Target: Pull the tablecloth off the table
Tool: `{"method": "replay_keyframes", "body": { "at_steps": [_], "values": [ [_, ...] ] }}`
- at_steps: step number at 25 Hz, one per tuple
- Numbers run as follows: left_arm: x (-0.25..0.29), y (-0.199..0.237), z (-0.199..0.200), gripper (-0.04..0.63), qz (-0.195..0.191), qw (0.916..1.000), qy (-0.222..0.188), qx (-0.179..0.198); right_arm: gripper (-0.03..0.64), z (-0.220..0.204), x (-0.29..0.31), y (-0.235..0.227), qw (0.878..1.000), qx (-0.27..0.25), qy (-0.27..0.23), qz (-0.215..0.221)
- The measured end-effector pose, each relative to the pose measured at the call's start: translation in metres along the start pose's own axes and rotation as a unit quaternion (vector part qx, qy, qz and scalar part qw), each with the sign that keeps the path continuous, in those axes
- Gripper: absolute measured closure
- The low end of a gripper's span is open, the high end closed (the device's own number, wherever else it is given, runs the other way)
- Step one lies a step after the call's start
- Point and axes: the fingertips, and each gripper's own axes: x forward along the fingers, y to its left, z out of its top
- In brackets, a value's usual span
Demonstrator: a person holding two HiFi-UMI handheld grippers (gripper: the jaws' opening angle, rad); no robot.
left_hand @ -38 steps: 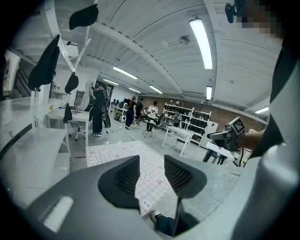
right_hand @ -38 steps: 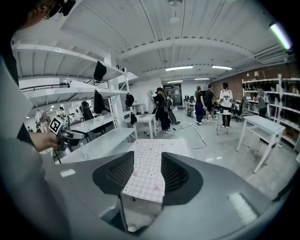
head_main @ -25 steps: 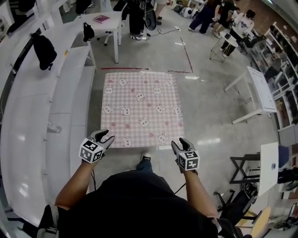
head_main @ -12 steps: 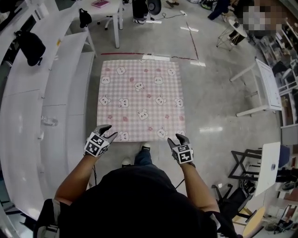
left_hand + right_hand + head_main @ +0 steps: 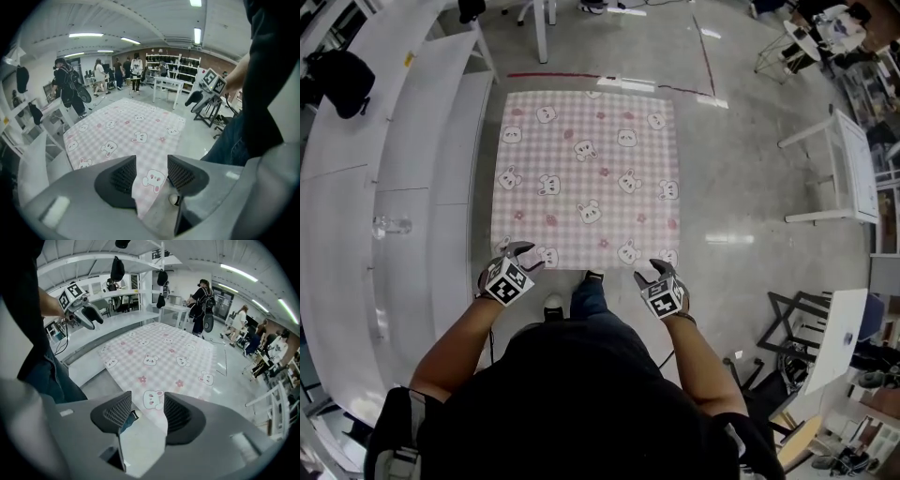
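**A:** Changed over the last second?

**B:** Yes: both tools carried forward. Stood short of the near edge a second ago; now sit right at it. Left gripper (image 5: 517,251) at the near-left corner of the cloth (image 5: 586,178), right gripper (image 5: 654,272) at the near-right corner. No shift in the cloth itself: flat, fully spread, hiding the table beneath.

**A:** Meaning for the task?

**B:** Probably marks the end of the approach. No pull begun. Leaves the clamp on each corner and the haul backward yet to do.

**A:** Clenched on anything?

**B:** Not yet. Left gripper view: jaws held well apart, with a printed corner of the cloth hanging in the gap, unpinched. Right gripper view: same spread, with the corner's edge lying between the jaws, likewise free. Cannot tell whether either corner brushes a jaw face.

**A:** Risk at the next step?

**B:** Likely a shallow bite: little fabric inside each gap, so apt to slip out under a hard tug.

**A:** Beyond the cloth?

**B:** White benches (image 5: 412,187) along the left; farther off, people (image 5: 65,86) standing at the far end of the room.
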Motion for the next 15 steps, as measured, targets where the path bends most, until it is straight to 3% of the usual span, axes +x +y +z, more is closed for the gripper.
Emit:
{"method": "replay_keyframes", "body": {
  "at_steps": [7,15],
  "values": [
    [0.047,-0.025,-0.026,0.380,-0.012,0.9924,0.069,0.101,0.368,-0.026,0.032,0.008,0.998,-0.031,0.041,0.033],
    [0.080,-0.040,-0.065,0.359,-0.031,0.9841,0.121,0.126,0.360,-0.048,0.063,0.026,0.991,-0.086,0.079,0.066]
  ]
}}
